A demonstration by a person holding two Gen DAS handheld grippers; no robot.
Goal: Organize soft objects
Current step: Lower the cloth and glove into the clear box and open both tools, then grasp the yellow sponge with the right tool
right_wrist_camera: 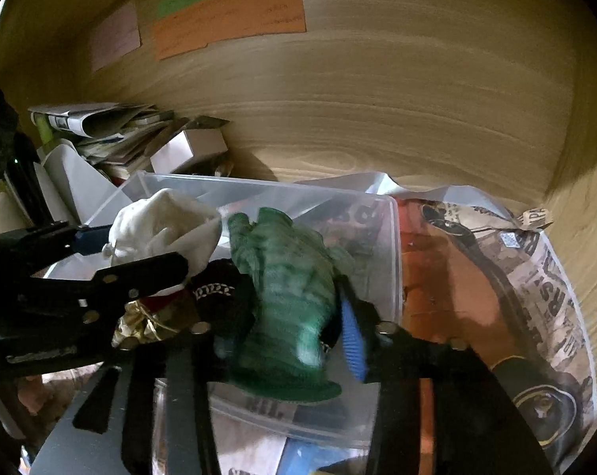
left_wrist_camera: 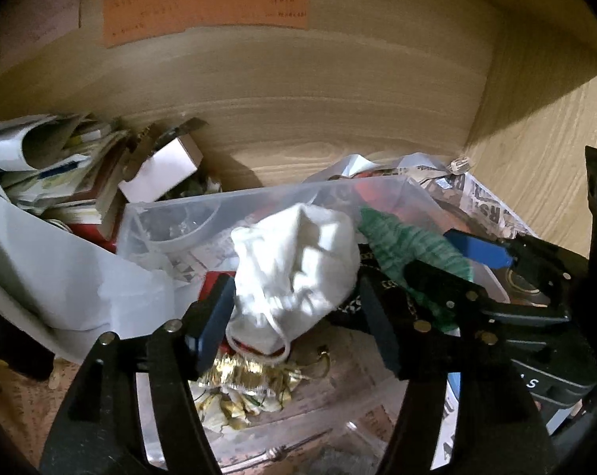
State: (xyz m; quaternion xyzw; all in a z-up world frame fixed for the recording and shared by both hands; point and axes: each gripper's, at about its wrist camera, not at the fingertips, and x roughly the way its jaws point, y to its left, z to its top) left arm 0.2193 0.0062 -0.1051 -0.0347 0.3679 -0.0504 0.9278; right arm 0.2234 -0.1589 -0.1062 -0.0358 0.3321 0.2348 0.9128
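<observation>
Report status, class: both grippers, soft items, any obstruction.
Left gripper shut on white cloth. Right gripper shut on green cloth. Both over clear bin. Clutter beneath; path otherwise open.

Both wrist cams sit close, looking fwd and down along their fingers at the clear bin (left_wrist_camera: 160,217) (right_wrist_camera: 389,245). Left cam views from left, right from right; shared: bin, wood wall (left_wrist_camera: 338,91) (right_wrist_camera: 377,99).
</observation>
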